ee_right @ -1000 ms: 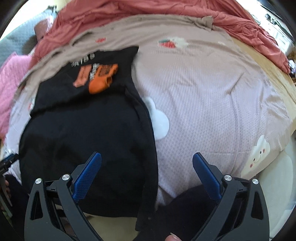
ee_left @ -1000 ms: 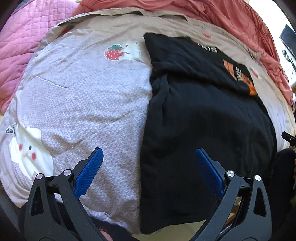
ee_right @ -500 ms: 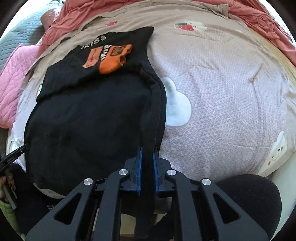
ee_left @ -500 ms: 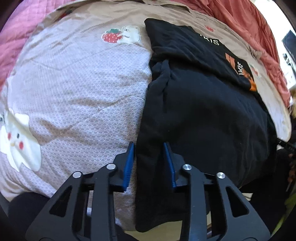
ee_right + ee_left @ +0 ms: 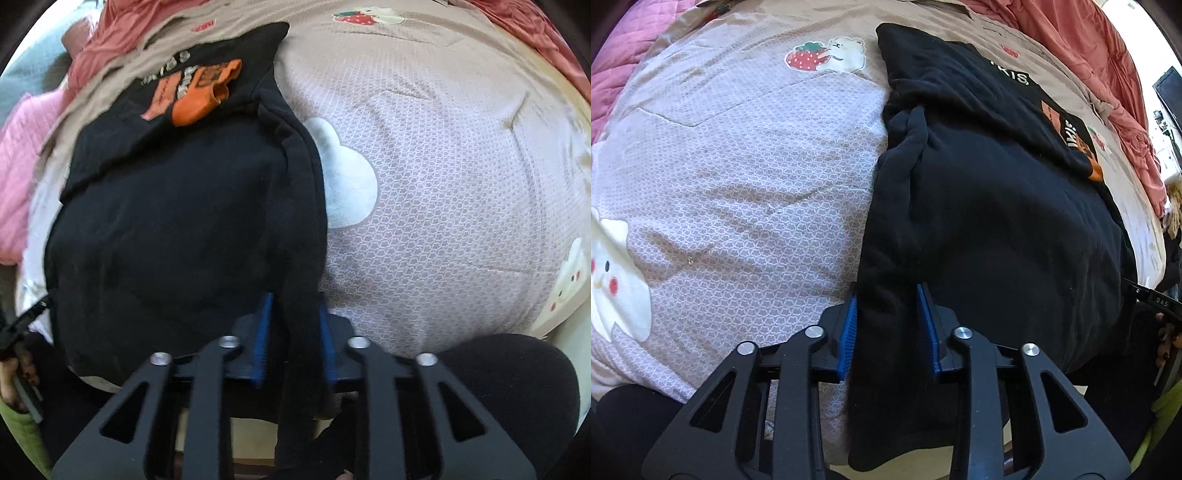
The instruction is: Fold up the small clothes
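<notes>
A black garment [image 5: 997,206] with an orange print [image 5: 1086,147] lies flat on the bed, its top part folded over. In the left wrist view my left gripper [image 5: 888,291] is at the garment's near left edge. Its jaws are closing, and the blue pads press a thick fold of the black cloth between them. In the right wrist view the same garment [image 5: 166,221] fills the left half, orange print [image 5: 201,96] at the far end. My right gripper [image 5: 295,299] is shut on the rolled right edge of it, near the hem.
A pale patterned bedcover [image 5: 738,166] with strawberry and cloud pictures lies under the garment and spreads wide to each side [image 5: 443,166]. A red blanket [image 5: 1108,55] is bunched at the far edge and a pink quilt [image 5: 14,177] at the left. A dark-clothed leg [image 5: 509,387] is close below.
Both grippers stood wide open a second ago. Both have since dropped to the garment's near side edges and closed on the black cloth, which now bunches between the pads.
</notes>
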Demonstrator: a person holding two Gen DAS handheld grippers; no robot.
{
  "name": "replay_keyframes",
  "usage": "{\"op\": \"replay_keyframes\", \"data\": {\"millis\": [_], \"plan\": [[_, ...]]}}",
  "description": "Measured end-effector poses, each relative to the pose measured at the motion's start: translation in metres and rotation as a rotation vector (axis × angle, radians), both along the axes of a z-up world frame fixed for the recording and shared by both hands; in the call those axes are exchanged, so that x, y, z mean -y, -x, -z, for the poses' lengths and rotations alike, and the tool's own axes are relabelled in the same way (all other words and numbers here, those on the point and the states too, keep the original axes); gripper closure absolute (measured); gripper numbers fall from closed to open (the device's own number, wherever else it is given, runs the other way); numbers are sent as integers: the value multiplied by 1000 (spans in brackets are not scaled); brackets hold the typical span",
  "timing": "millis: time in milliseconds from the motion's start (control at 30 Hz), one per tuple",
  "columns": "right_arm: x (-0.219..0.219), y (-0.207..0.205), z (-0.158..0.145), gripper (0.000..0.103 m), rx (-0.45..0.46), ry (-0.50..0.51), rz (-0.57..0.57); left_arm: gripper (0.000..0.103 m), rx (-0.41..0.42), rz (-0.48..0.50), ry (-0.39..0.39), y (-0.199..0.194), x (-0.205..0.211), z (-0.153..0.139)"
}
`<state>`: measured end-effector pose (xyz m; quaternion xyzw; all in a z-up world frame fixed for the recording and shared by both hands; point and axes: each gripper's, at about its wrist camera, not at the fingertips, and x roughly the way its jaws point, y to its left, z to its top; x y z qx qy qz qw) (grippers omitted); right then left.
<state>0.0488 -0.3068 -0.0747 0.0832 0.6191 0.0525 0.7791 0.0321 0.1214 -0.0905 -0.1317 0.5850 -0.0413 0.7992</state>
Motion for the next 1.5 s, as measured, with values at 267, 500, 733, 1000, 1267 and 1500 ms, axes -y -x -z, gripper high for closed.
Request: {"op": "replay_keyframes", "data": {"millis": [267,500,733,1000,1267,1500], "plan": [[5,5,-24,93,103,-128,5,98,110,5,-3,8,2,-28],[10,4,-49,94,214,-225,5,98,184,-18,82,11,-6,-52],[13,-14,-70,94,304,-270,4,98,221,-60,142,-5,-18,-70],[18,-56,-91,94,389,-282,32,98,261,-101,161,-42,-29,-92],[16,-100,-81,94,411,-247,51,98,236,-155,168,-86,-37,-75],[17,-124,-46,94,380,-193,70,98,219,-195,165,-117,-36,-51]]}}
